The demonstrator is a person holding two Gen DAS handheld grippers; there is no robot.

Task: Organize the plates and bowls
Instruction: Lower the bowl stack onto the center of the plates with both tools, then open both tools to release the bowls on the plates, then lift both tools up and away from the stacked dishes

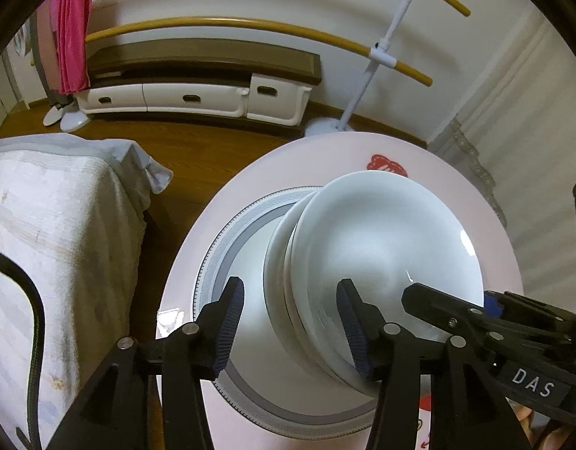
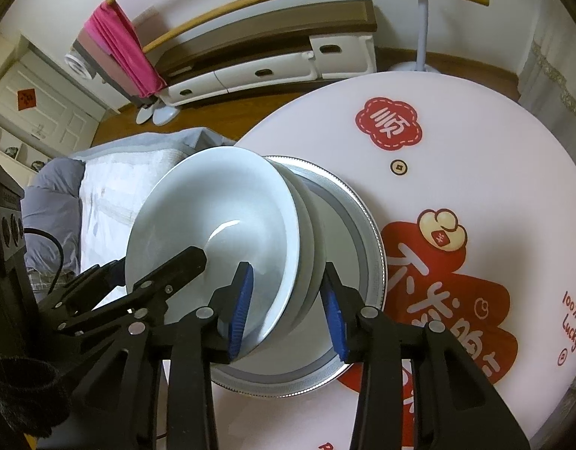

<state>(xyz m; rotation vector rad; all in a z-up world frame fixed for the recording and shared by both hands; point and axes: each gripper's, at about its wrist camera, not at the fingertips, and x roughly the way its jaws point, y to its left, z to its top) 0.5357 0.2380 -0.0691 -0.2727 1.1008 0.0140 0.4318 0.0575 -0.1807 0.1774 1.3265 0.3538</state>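
Note:
A stack of white bowls (image 1: 381,247) stands on a grey-rimmed plate (image 1: 242,225) on the round pink table (image 1: 220,202). My left gripper (image 1: 291,326) is open; its fingers straddle the near rim of the stack, one inside the top bowl, one outside. In the right wrist view the same bowl stack (image 2: 212,232) sits on the plate (image 2: 348,217). My right gripper (image 2: 288,307) is open, its fingers straddling the stack's rim the same way. Each gripper shows in the other's view.
The table (image 2: 475,150) carries red printed motifs. A cloth-covered bed (image 1: 55,225) lies left of the table. A low cabinet with white drawers (image 1: 197,90) and a clothes rack with a pink cloth (image 1: 72,30) stand by the far wall.

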